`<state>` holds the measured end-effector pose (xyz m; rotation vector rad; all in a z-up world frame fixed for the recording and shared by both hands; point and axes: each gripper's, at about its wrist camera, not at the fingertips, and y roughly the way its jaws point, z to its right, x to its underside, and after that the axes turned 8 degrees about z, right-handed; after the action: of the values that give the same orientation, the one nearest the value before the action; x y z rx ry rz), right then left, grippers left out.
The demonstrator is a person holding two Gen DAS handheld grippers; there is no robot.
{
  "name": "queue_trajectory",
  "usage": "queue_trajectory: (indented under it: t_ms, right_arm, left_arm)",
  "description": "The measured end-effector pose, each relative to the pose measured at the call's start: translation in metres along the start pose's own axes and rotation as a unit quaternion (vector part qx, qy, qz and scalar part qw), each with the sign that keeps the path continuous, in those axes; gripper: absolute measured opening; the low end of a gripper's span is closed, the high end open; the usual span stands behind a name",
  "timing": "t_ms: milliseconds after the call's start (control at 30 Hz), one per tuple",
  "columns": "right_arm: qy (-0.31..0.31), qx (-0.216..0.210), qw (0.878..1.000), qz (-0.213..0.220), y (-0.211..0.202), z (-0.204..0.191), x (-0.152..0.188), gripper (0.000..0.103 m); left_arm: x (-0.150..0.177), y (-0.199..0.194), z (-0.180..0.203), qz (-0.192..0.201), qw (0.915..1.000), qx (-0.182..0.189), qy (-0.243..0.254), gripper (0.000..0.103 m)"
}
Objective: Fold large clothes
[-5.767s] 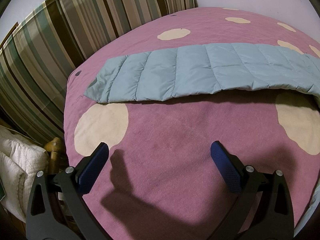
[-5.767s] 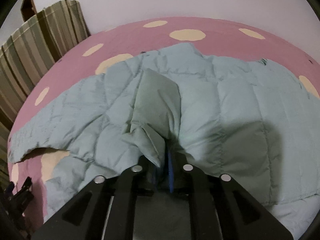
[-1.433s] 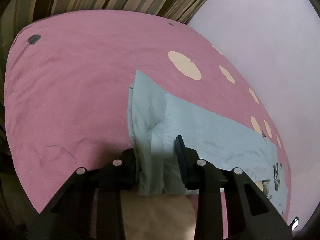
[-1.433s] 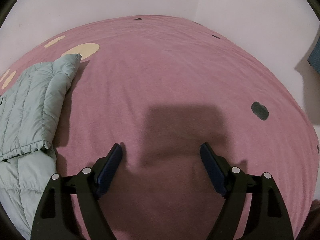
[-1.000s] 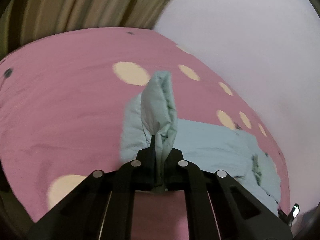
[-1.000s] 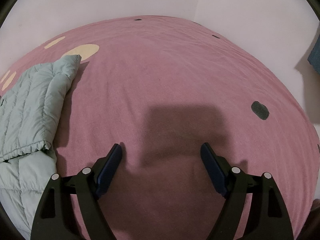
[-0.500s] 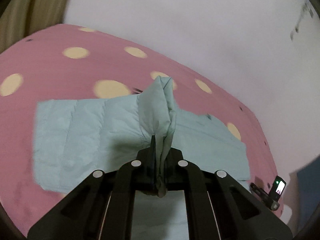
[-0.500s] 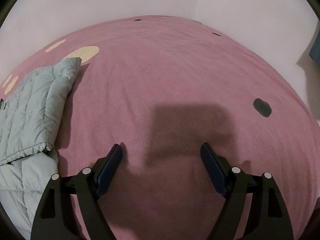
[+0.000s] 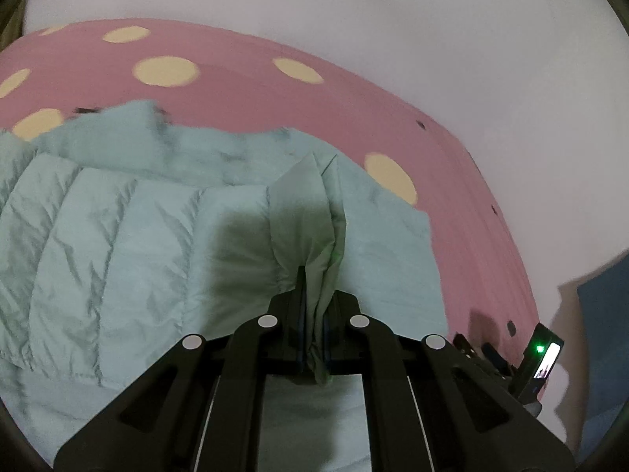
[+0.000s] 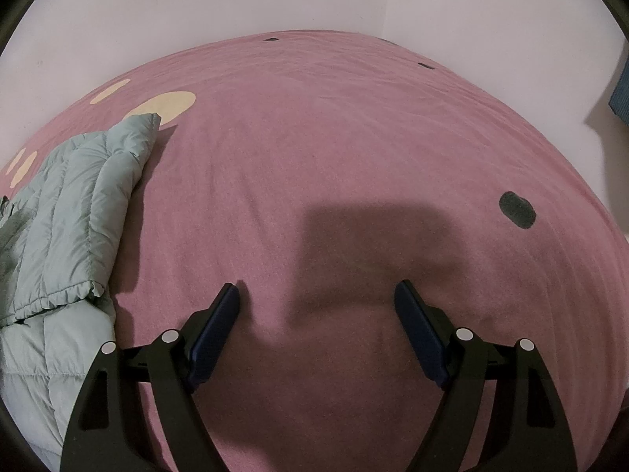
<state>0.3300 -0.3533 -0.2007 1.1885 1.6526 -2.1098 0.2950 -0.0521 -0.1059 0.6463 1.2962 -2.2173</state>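
A pale teal quilted puffer jacket [image 9: 118, 228] lies spread on a pink bed cover [image 9: 243, 90] with cream dots. My left gripper [image 9: 312, 326] is shut on a pinched fold of the jacket sleeve [image 9: 310, 212] and holds it over the jacket's body. In the right wrist view the jacket's folded edge [image 10: 78, 204] lies at the far left. My right gripper [image 10: 316, 295] is open and empty, just above bare pink cover [image 10: 314, 137], to the right of the jacket.
A white wall [image 9: 354, 19] runs behind the bed. The other gripper's rear with a green light [image 9: 540, 358] shows at the bed's right edge. A blue object [image 10: 621, 94] hangs by the wall at right. Dark spots [image 10: 517, 204] mark the cover.
My left gripper closed on the sleeve end, lifted it and carried it rightward across the jacket's body. My right gripper let go earlier and has stayed open and still.
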Motion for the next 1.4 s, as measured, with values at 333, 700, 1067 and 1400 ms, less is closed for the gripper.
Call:
queue_trajectory:
  t_ms: [333,700,1067,1400]
  right_arm:
    - [-0.001,0.001,1.0,0.0,0.0,-0.001,0.0,0.08]
    - [0.007,-0.007,1.0,0.006,-0.026,-0.003,-0.011,0.08]
    - [-0.045,-0.177,0.983,0.026,-0.092,-0.124,-0.03,0.08]
    - [-0.051,-0.24,0.967,-0.072,-0.054,-0.203,-0.008,0.01]
  left_arm:
    - [0.029,0.016,0.031,-0.015,0.9974,-0.024,0.066,0.054]
    - [0.047,-0.112,-0.057,0.079,0.982,-0.136,0.104,0.07]
    - [0.053,-0.143,-0.195,0.084,0.9563,-0.28,0.016,0.07]
    - [0.053,-0.133,-0.209,0.077,0.9583,-0.275,-0.003,0.071]
